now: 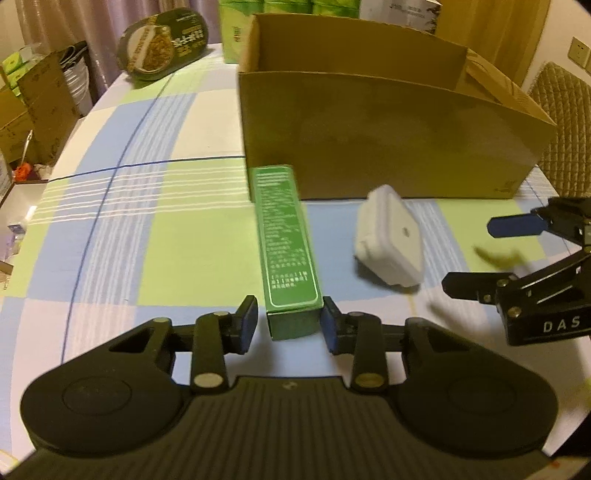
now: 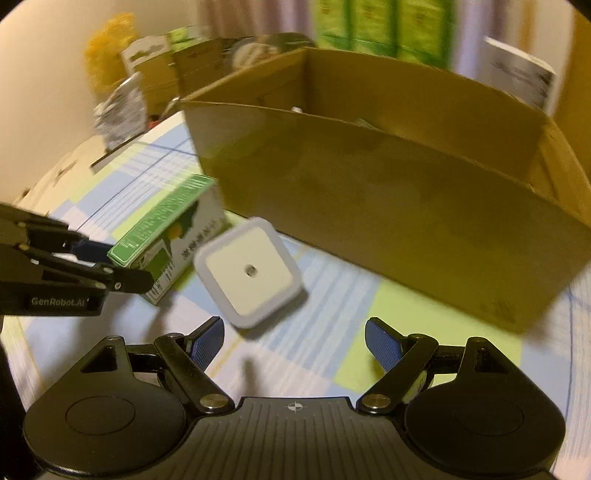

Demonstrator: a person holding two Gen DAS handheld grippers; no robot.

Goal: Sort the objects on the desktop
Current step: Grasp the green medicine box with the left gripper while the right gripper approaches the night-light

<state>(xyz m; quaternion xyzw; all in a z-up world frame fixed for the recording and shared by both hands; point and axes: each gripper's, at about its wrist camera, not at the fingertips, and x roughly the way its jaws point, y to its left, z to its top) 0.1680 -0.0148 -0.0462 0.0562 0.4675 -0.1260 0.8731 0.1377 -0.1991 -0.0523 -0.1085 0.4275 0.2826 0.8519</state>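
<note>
A long green carton [image 1: 286,243] lies on the checked tablecloth, its far end against the open cardboard box [image 1: 369,147]. My left gripper [image 1: 290,325] is open, its pads on either side of the carton's near end; the right pad looks in contact, the left stands apart. A white square plug-in device [image 1: 391,236] lies to the right of the carton. My right gripper [image 2: 293,345] is open and empty just short of the white device [image 2: 251,271]. The right wrist view also shows the carton [image 2: 166,229], the box [image 2: 388,177] and the left gripper [image 2: 110,266].
A round instant-noodle bowl [image 1: 164,44] stands on edge at the table's far left. Green packs [image 1: 280,7] stand behind the box. Cardboard boxes and clutter [image 1: 37,107] sit beyond the table's left edge. A quilted chair back [image 1: 565,129] is at the right.
</note>
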